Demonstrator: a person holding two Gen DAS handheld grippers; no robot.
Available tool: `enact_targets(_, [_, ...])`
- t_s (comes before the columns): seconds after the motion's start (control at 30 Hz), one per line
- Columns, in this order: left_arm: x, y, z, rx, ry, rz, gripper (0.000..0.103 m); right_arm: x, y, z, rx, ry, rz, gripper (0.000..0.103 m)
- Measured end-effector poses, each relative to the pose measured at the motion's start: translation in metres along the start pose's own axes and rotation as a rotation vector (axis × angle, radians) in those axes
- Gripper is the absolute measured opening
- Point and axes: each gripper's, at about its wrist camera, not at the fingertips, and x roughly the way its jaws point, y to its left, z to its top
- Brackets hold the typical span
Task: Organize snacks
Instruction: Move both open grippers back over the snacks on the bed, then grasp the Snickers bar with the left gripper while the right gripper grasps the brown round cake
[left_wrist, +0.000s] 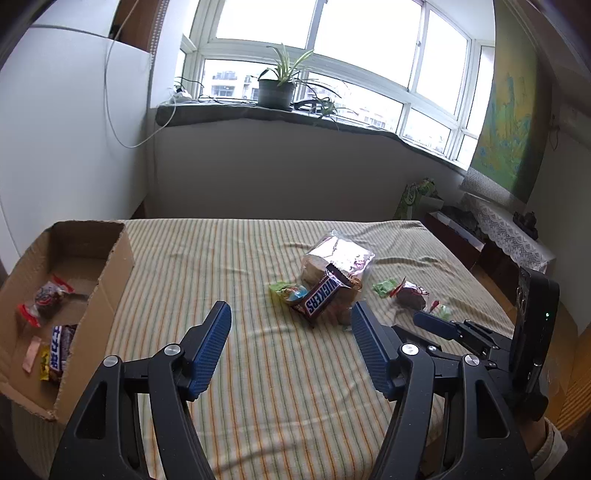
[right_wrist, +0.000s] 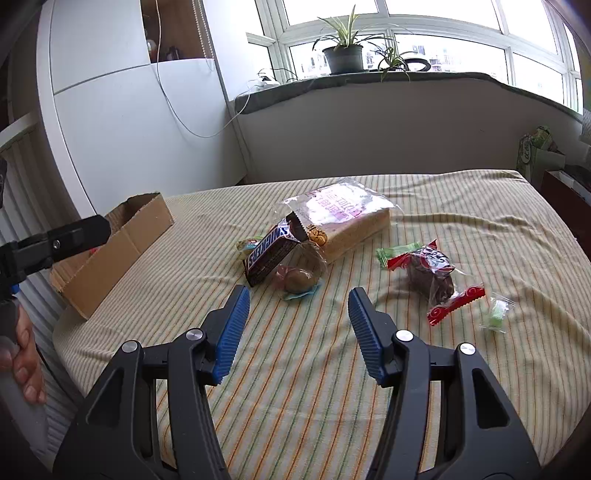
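Left wrist view: the left hand-held gripper (left_wrist: 291, 314) hangs over the striped bed (left_wrist: 258, 369), jaws spread apart and holding nothing. A cardboard box (left_wrist: 92, 280) sits at the bed's left edge; inside lie a red-ended wrapped cake (left_wrist: 46, 299) and a dark chocolate bar (left_wrist: 59, 350). Near the middle of the bed a Snickers bar (left_wrist: 321, 297) leans on a bag of bread (left_wrist: 336, 266). Toward the right edge lies a wrapped brown cake (left_wrist: 410, 295).

Right wrist view: the right hand-held gripper (right_wrist: 298, 301) hangs above the bed (right_wrist: 295, 387), jaws likewise apart and empty. Just beyond its fingertips lie a small round pastry (right_wrist: 299, 280), the Snickers bar (right_wrist: 271, 254) and the bread bag (right_wrist: 343, 218), touching one another. The brown cake (right_wrist: 432, 277), a green candy (right_wrist: 397, 253) and a clear-wrapped green sweet (right_wrist: 496, 314) lie nearer the right edge. The box (right_wrist: 122, 243) stands at the left edge.
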Motion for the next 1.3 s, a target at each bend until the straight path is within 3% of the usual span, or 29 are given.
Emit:
enact_targets(0.17, [0.027, -0.005, 0.007, 0.041, 0.039, -0.019, 0.067, 0.015, -0.002, -0.002, -0.016, 0.041, -0.012, 0.058])
enact_targets(0.3, [0.063, -0.01, 0.012, 0.082, 0.113, -0.011, 0.072, 0.032, -0.003, 0.0, -0.057, 0.086, -0.049, 0.059])
enact_targets(0.4, [0.087, -0.017, 0.013, 0.109, 0.149, -0.063, 0.072, 0.048, -0.003, 0.005, -0.1, 0.124, -0.069, 0.065])
enact_targets(0.6, [0.126, -0.027, 0.014, 0.152, 0.211, -0.132, 0.072, 0.075, -0.005, 0.019, -0.123, 0.198, -0.022, 0.065])
enact_targets(0.83, [0.144, -0.027, 0.014, 0.135, 0.241, -0.186, 0.072, 0.092, -0.006, 0.021, -0.127, 0.236, 0.008, 0.065])
enact_targets(1.0, [0.146, -0.03, 0.013, 0.133, 0.217, -0.209, 0.069, 0.094, -0.005, 0.021, -0.136, 0.239, -0.005, 0.059])
enact_targets(1.07, [0.146, -0.03, 0.01, 0.136, 0.202, -0.213, 0.063, 0.094, -0.005, 0.021, -0.138, 0.237, -0.008, 0.053])
enact_targets(1.13, [0.148, -0.025, 0.008, 0.115, 0.211, -0.218, 0.037, 0.094, -0.006, 0.022, -0.129, 0.231, -0.011, 0.043])
enact_targets(1.17, [0.148, -0.02, 0.008, 0.096, 0.21, -0.221, 0.037, 0.093, -0.007, 0.022, -0.125, 0.227, -0.007, 0.043])
enact_targets(1.2, [0.147, -0.015, 0.008, 0.077, 0.203, -0.231, 0.035, 0.092, -0.008, 0.022, -0.123, 0.224, -0.004, 0.033])
enact_targets(1.3, [0.145, -0.005, 0.01, 0.03, 0.186, -0.242, 0.032, 0.091, -0.009, 0.022, -0.116, 0.22, 0.002, 0.033])
